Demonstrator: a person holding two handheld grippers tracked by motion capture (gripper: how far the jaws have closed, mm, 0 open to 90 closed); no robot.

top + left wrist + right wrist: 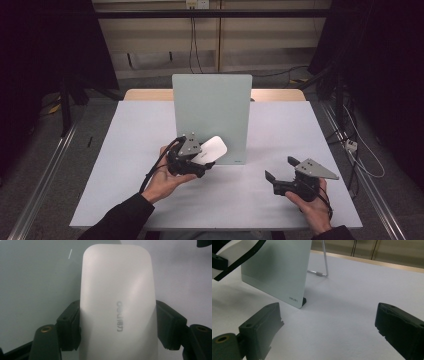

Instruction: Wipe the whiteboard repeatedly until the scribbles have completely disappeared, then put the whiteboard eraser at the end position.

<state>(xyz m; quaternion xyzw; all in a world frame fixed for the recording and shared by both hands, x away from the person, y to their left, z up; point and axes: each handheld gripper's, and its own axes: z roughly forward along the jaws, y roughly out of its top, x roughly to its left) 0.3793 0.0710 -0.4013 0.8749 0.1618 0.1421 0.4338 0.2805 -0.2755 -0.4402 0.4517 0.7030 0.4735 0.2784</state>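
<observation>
Between the left tool's (204,161) pads sits the pinched white eraser (117,305); right tool (280,170) spread.

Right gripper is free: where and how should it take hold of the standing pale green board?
Grip the pale green board by its thin right vertical edge, coming in from the right with the right gripper, one open jaw in front, one behind. The panel stands nearly upright on a wire stand behind it, so stay above that; the face is too wide to span.
</observation>
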